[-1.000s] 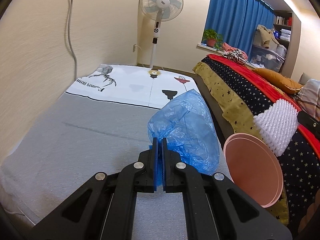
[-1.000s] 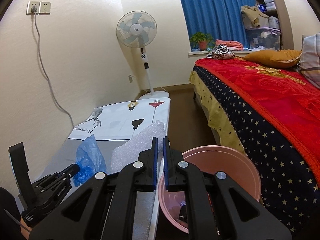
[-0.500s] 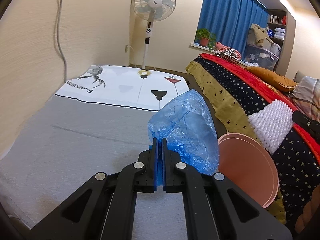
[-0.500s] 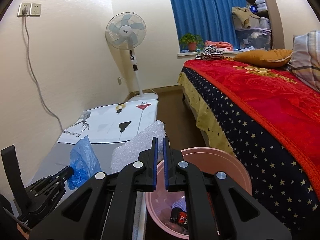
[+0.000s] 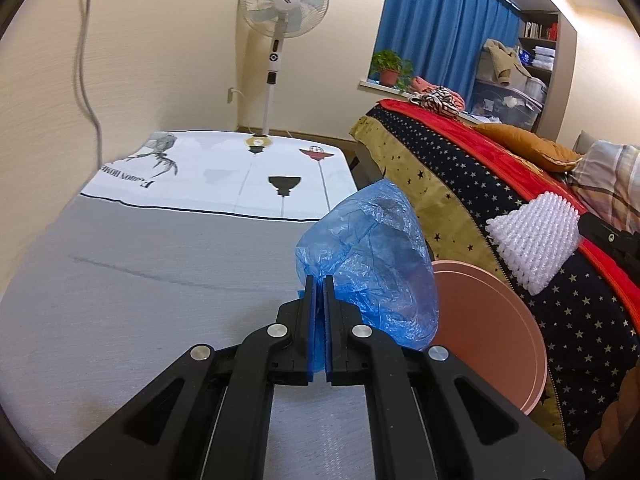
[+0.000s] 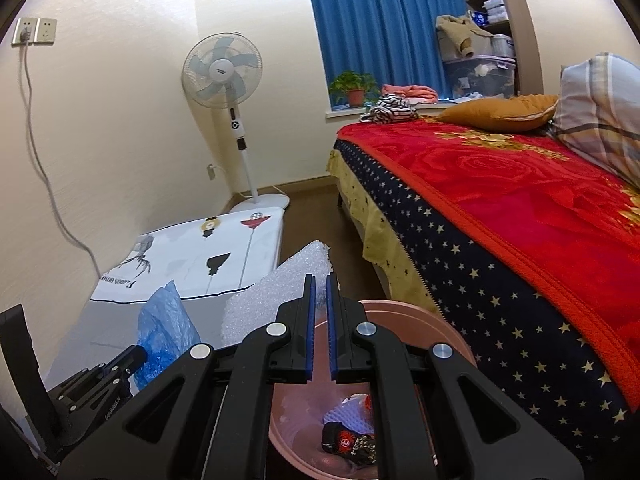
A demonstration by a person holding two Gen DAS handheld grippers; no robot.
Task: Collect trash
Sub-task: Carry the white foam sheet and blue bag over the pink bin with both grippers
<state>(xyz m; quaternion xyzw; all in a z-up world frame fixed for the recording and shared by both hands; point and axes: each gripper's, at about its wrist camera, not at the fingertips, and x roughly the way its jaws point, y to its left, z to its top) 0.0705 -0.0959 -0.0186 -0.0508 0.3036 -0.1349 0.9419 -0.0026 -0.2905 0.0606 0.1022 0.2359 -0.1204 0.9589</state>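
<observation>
Swinging closer over the last second, the pink bin [image 5: 486, 336] now sits at three o'clock of the left gripper [image 5: 319, 284], clenched on a blue plastic bag [image 5: 372, 264]. From the right wrist: right gripper [image 6: 320, 284], pinching bubble wrap [image 6: 276, 292], hangs directly above the bin's [image 6: 440, 328] opening, nearer the drop.

The left gripper [image 5: 316, 292] points forward and level, its jaws pressed together on a fold of the blue bag [image 5: 372, 264], which bulges up and to the right of them. The right gripper [image 6: 320, 292] is angled slightly downward, its jaws nearly together with a narrow gap showing, pinching the bubble wrap [image 6: 276, 292] that sticks out to their left.
</observation>
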